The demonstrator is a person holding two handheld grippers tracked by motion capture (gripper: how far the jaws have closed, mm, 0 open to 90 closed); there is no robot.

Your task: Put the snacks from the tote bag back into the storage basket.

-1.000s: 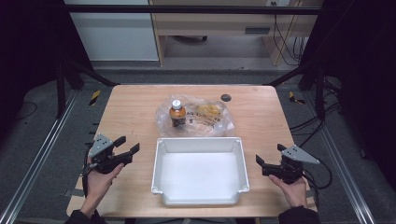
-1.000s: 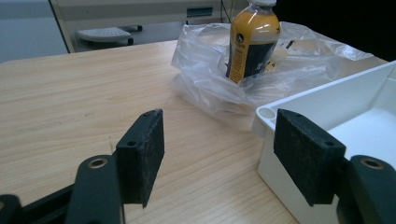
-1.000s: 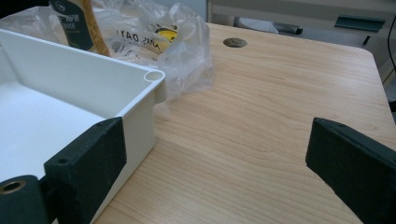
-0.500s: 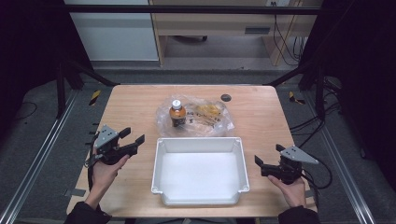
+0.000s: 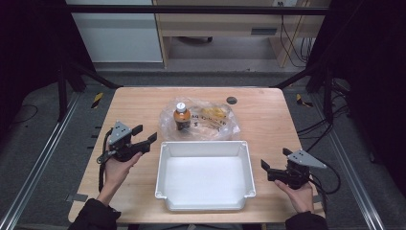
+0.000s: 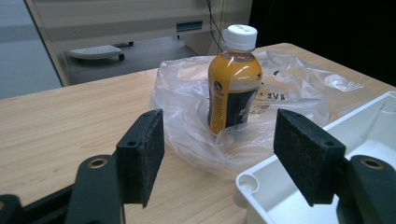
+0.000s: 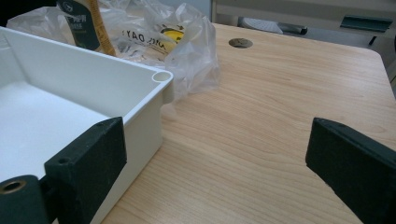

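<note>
— What have you got in the middle of the table?

— I see a small bottle (image 6: 233,81) standing upright, with a white cap, amber drink and a dark-and-yellow label. It sits on or in a crumpled clear plastic bag (image 5: 210,120) at the far centre of the wooden table (image 5: 268,124). The label's print is too small and curved for me to read. On the bag I can make out dark letters, roughly "VE" in my left gripper view and "YAO" reversed in the right one, beside a yellow patch.

— And nearer to you?

— An empty white tray (image 5: 203,143) lies just near of the bag, its far rim touching the plastic.

— Your grippers?

— My left gripper (image 5: 141,136) is left of the tray, jaws spread wide and holding nothing, pointing toward the bottle. My right gripper (image 5: 269,165) is right of the tray near the near edge, jaws also wide apart and empty.

— Anything else?

— A small dark round disc (image 5: 231,100) in the tabletop, far right of the bag.
</note>
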